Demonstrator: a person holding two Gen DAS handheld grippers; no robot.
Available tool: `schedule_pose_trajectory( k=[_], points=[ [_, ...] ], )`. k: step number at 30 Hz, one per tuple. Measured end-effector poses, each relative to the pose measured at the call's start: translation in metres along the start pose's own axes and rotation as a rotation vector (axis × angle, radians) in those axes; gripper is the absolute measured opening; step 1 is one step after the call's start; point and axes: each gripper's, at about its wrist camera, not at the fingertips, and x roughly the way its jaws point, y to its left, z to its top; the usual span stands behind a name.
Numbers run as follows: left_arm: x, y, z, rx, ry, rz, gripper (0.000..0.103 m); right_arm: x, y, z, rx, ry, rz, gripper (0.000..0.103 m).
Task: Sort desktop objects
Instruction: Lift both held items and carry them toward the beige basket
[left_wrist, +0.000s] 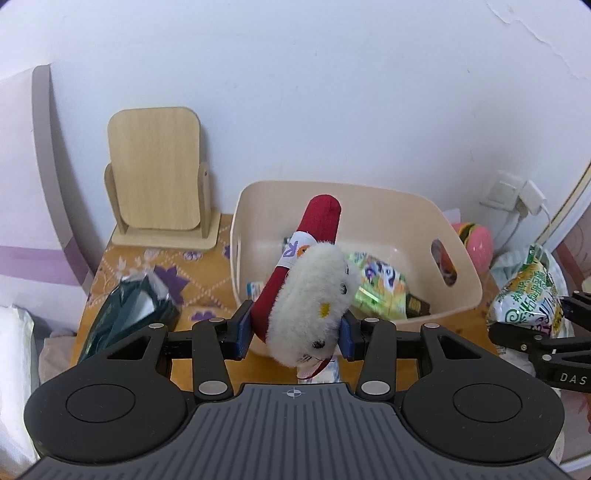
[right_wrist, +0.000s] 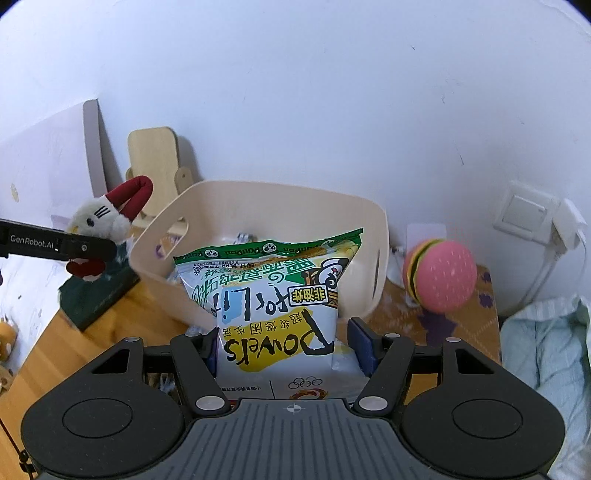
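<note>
Plush toy: we see the white-and-red plush toy (left_wrist: 306, 295) clamped in the left gripper (left_wrist: 293, 334), raised at the near wall of the cream bin (left_wrist: 369, 192).
Snack bag: our right gripper (right_wrist: 286, 349) grasps the green-and-white snack bag (right_wrist: 273, 295), upright before the same bin (right_wrist: 258, 199).
Bin: packets (left_wrist: 380, 284) already lie inside.
Desk: on the wooden desk (right_wrist: 92, 354) we note a dark green pouch (left_wrist: 129, 310), a burger-shaped toy (right_wrist: 439, 280) and a wooden mirror stand (left_wrist: 159, 173).
</note>
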Motion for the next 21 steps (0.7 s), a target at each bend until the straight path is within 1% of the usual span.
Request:
schedule_pose_trajectory(
  k=[4, 10, 16, 21],
  points=[
    [0.015, -0.006, 0.010, 0.006, 0.002, -0.003, 0.045, 0.014, -0.005, 0.015, 0.008, -0.010, -0.007, 0.062],
    [0.043, -0.016, 0.022, 0.013, 0.007, 0.008, 0.045, 0.043, -0.009, 0.033, -0.009, 0.001, -0.020, 0.062],
    [0.072, -0.020, 0.032, 0.023, 0.035, 0.039, 0.045, 0.073, -0.019, 0.048, 0.017, 0.021, -0.029, 0.062],
    [0.097, -0.019, 0.033, 0.026, 0.070, 0.061, 0.045, 0.098, -0.024, 0.050, 0.032, 0.052, -0.041, 0.062]
  ],
)
